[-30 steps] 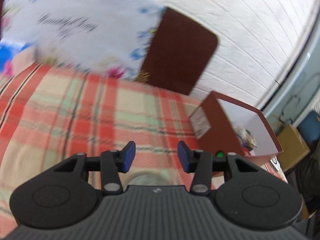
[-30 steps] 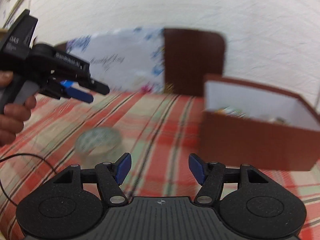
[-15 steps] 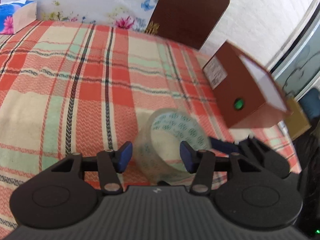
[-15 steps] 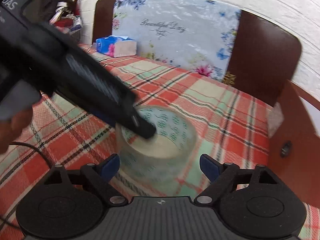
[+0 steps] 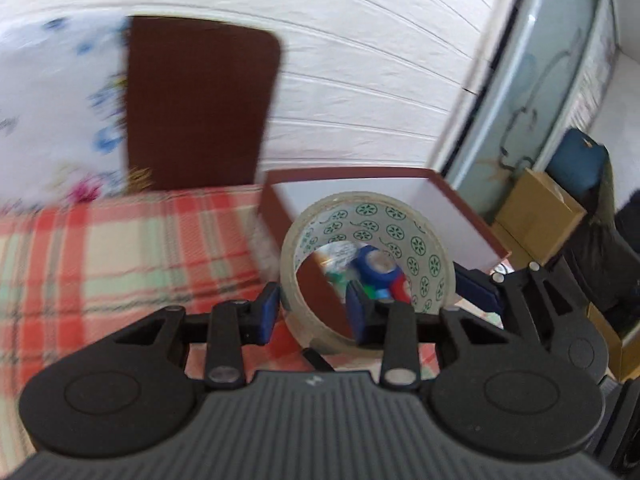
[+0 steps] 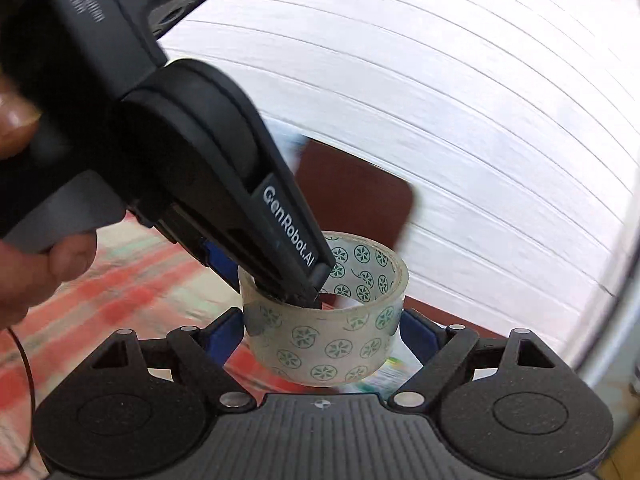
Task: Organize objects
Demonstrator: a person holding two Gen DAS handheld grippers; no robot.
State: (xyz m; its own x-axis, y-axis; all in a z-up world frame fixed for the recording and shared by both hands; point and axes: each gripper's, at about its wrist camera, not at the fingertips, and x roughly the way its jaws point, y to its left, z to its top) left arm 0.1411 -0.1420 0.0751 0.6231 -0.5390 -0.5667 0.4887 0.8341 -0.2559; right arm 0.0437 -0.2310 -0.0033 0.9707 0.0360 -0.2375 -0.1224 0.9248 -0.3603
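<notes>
A clear tape roll (image 5: 372,240) with a green flower print is held in the air by both grippers. My left gripper (image 5: 312,312) is shut on the roll's wall, one pad outside and one inside the ring. My right gripper (image 6: 322,332) is shut on the tape roll (image 6: 332,340) across its outside. The left gripper (image 6: 296,276) shows in the right wrist view reaching into the ring from above. A brown box (image 5: 460,208) with white inner walls stands just behind the roll and holds several small coloured items.
A red, green and cream plaid cloth (image 5: 120,248) covers the surface. A brown chair back (image 5: 200,104) and a floral cushion (image 5: 56,112) stand behind it. Cardboard boxes (image 5: 536,212) are on the right beyond the edge.
Both grippers closed on the tape roll and lifted it off the plaid cloth. The roll moved right, toward the brown box.
</notes>
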